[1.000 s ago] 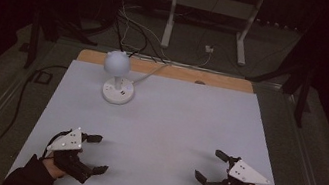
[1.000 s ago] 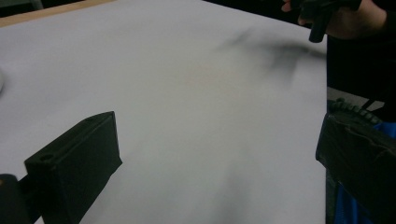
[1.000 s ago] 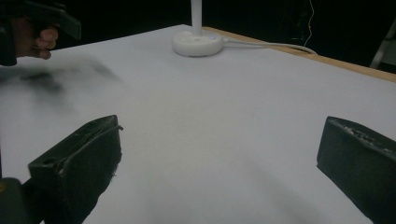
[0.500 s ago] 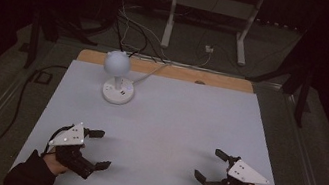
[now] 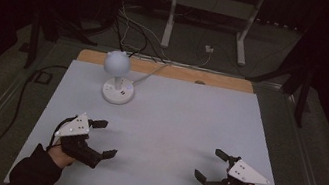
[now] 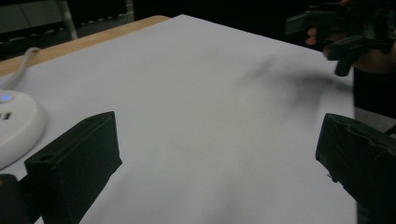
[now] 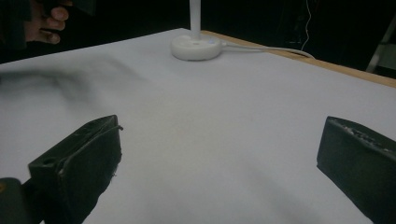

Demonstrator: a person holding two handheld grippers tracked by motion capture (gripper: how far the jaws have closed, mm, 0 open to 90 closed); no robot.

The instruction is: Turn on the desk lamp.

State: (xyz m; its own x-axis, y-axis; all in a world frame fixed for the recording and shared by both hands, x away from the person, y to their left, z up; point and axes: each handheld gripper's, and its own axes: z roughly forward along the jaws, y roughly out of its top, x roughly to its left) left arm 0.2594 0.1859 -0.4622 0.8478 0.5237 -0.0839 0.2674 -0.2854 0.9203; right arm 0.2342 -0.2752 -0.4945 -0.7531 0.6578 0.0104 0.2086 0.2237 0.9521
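Claws both gape wide over bare table (image 5: pixel 167 123): my left gripper (image 5: pixel 105 138) at seven o'clock, right gripper (image 5: pixel 211 165) at five, lamp (image 5: pixel 119 78) at eleven.

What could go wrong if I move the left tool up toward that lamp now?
The lamp looks top-heavy, a ball head over a small round base, so an off-centre nudge from the open left tool might tip it. Its cord trails off the far table edge; dragging the base could pull it taut. The lighting is dim, so judging depth may be harder.
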